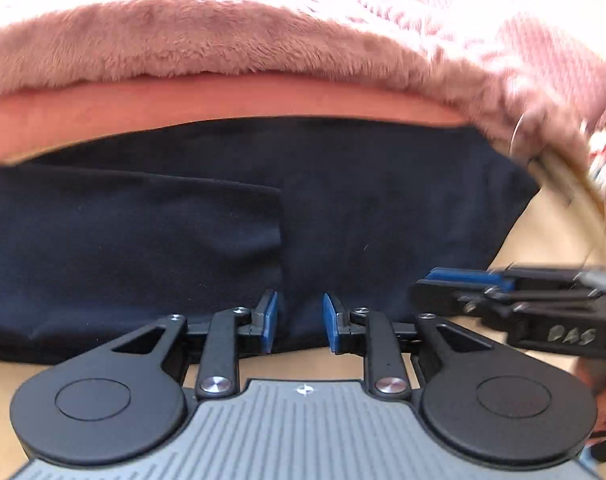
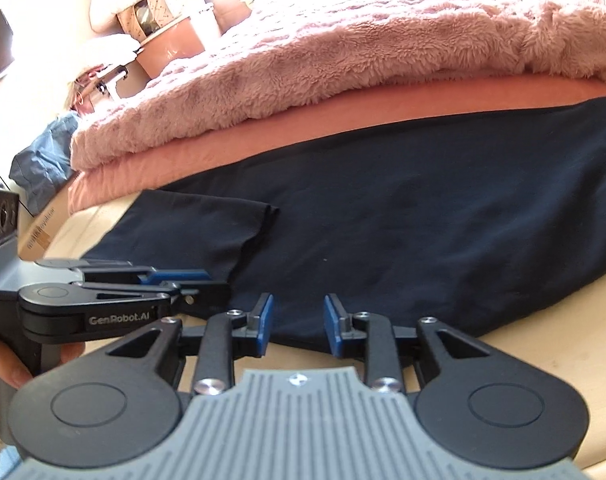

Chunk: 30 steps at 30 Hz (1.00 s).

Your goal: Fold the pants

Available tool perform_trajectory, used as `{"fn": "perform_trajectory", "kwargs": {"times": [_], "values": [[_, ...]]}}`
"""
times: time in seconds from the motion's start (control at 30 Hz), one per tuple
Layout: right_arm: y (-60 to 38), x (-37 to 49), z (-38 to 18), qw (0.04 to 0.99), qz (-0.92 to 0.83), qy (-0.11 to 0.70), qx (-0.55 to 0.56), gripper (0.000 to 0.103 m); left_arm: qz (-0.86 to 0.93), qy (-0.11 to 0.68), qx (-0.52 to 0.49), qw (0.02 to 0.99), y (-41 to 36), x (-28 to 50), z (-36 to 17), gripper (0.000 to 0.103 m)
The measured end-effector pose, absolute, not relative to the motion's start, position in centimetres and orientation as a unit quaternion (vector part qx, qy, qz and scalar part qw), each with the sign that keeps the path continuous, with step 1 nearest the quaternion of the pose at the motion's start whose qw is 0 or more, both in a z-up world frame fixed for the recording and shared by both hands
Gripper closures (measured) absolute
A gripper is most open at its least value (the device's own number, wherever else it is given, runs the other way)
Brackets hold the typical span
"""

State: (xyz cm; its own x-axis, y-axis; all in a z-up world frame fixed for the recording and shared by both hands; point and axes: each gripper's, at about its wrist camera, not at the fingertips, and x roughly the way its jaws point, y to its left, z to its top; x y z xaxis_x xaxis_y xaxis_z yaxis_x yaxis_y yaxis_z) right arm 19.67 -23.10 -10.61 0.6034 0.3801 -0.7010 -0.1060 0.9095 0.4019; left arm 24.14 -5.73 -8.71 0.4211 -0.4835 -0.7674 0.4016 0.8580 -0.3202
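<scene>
Left wrist view: dark navy pants (image 1: 263, 208) lie flat on a pale surface (image 1: 551, 240), reaching its far edge beside a fluffy pink blanket (image 1: 183, 40). One folded layer covers the left half. The left gripper (image 1: 300, 322) sits at the pants' near edge, jaws partly apart, holding nothing. The right gripper (image 1: 435, 286) enters from the right at the same edge.

Right wrist view: the right gripper (image 2: 298, 322) hovers at the pants' (image 2: 423, 208) near edge, jaws partly apart, empty. The left gripper (image 2: 207, 280) lies sideways on the left; whether its jaws grip cloth, I cannot tell.
</scene>
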Motion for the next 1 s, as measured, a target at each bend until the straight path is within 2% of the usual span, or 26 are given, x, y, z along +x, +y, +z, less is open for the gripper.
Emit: {"fn": "perform_trajectory", "kwargs": {"times": [0.13,0.27,0.33,0.4,0.67,0.8,0.87,0.93,1.0], "values": [[-22.9,20.8,-10.8,0.87,0.151,0.424,0.199,0.078,-0.218,0.446,-0.099,0.863,-2.3,24.5,-7.3,0.076],[-22.3,23.1,-12.0,0.837,0.178,0.428,0.289,0.074,-0.139,0.424,-0.097,0.89,1.1,25.4,-6.4,0.076],[-22.0,24.4,-12.9,0.818,0.181,0.432,0.334,0.066,-0.121,0.425,-0.101,0.891,2.4,25.8,-6.6,0.076],[-21.6,25.7,-13.8,0.803,0.178,0.439,0.362,0.063,-0.117,0.431,-0.107,0.888,3.2,26.3,-7.1,0.076],[-21.3,28.3,-16.8,0.757,0.154,0.463,0.434,0.064,-0.108,0.451,-0.118,0.878,4.8,26.8,-9.7,0.076],[-21.1,28.8,-17.4,0.75,0.163,0.463,0.444,0.071,-0.11,0.448,-0.125,0.879,4.7,26.7,-10.3,0.076],[-21.1,28.9,-17.9,0.745,0.161,0.465,0.45,0.081,-0.112,0.448,-0.128,0.878,4.9,26.8,-10.3,0.076],[-21.3,28.7,-18.3,0.742,0.155,0.465,0.458,0.095,-0.111,0.449,-0.13,0.877,5.0,26.9,-10.4,0.076],[-21.8,28.8,-19.2,0.732,0.147,0.466,0.475,0.103,-0.111,0.449,-0.13,0.877,4.9,27.0,-10.3,0.076]]}}
